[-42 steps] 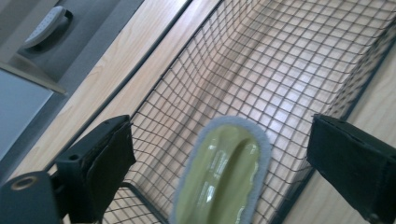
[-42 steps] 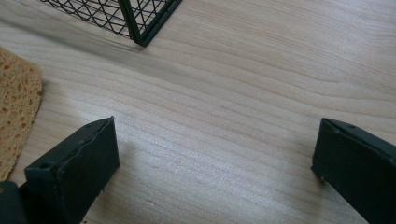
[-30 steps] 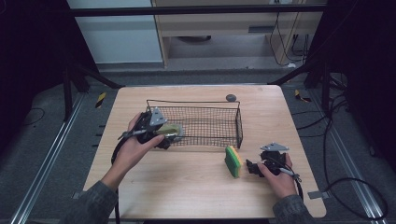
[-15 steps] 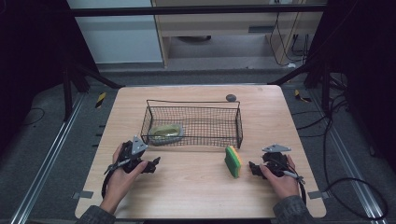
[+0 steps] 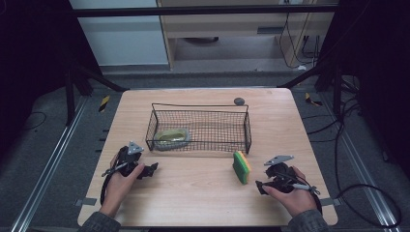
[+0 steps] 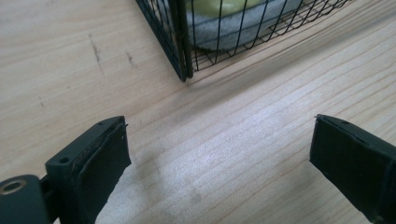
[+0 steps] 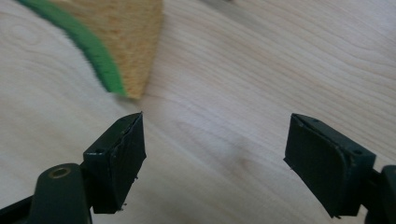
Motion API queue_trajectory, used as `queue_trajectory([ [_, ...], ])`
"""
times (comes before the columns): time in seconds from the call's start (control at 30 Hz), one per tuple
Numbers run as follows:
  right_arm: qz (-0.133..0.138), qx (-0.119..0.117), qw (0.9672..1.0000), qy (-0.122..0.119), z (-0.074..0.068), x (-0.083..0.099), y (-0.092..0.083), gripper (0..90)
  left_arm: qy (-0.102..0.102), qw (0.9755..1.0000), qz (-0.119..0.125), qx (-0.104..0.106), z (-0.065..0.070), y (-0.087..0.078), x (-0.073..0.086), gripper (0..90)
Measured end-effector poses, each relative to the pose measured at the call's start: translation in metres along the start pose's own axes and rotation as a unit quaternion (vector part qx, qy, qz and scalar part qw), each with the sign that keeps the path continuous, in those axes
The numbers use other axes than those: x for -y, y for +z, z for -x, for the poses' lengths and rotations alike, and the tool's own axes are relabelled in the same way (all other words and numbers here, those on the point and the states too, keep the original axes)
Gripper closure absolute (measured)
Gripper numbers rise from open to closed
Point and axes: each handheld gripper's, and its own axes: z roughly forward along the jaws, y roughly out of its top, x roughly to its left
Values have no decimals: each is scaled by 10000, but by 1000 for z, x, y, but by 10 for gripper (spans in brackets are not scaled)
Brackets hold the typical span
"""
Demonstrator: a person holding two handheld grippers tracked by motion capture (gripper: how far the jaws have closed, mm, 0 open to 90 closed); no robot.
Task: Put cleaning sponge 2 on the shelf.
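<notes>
We see the green-and-yellow sponge (image 5: 241,167) on edge just ahead-left of our right gripper (image 5: 261,185), jaws apart, just been closing, nothing between; left gripper (image 5: 151,169) jaws apart, near the wire basket (image 5: 247,130).

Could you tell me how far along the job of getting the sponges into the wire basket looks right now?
About halfway. One sponge already lies inside the wire basket, at its left end. The green-and-yellow sponge is on the table in front of the basket. The right hand-held gripper sits beside it, jaws closing with nothing between them. The left hand-held gripper is open and empty. Left: grasping that sponge and placing it inside.
</notes>
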Motion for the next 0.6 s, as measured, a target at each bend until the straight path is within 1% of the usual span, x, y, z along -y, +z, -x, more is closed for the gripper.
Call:
queue_trajectory([
  [0.03, -80, -62, 9999, -17, -5, -5, -5, 200, -7, 10000, -70, 9, 1, 3, 1, 36],
  [0.1, -142, -123, 9998, 1, -9, -12, -11, 198, 6, 9999, -118, 27, 2, 5, 1, 35],
  [0.13, -142, -123, 9998, 1, -9, -12, -11, 198, 6, 9999, -118, 27, 2, 5, 1, 35],
  [0.2, -212, -182, 9996, 29, -13, -19, -17, 190, 17, 9999, -143, 43, 2, 7, 2, 36],
  [0.23, -276, -197, 9994, 15, -16, -27, -21, 184, 16, 9999, -154, 44, 2, 8, 2, 34],
  [0.27, -323, -205, 9993, -2, -18, -31, -24, 176, 14, 9999, -159, 42, 2, 8, 2, 26],
  [0.3, -363, -189, 9992, -33, -20, -35, -25, 173, -6, 9999, -141, 77, 1, 10, 2, 25],
  [0.33, -363, -189, 9992, -33, -20, -35, -25, 173, -6, 9999, -141, 77, 1, 10, 2, 24],
  [0.37, -467, -160, 9988, -42, -22, -43, -28, 171, -6, 9999, -127, 97, 1, 10, 2, 21],
  [0.4, -467, -160, 9988, -42, -22, -43, -28, 171, -14, 9999, -126, 113, 0, 11, 2, 21],
  [0.43, -516, -191, 9984, -90, -24, -51, -29, 170, -32, 9999, -91, 107, 0, 12, 2, 6],
  [0.47, -516, -191, 9984, -90, -24, -51, -29, 170, -32, 9999, -91, 107, 0, 12, 2, 0],
  [0.57, -658, -167, 9975, -191, -27, -66, -33, 166, -64, 9999, 21, 95, 1, 14, 3, 0],
  [0.6, -685, -167, 9971, -275, -27, -72, -33, 166, -67, 9999, 37, 93, 1, 14, 3, 0],
])
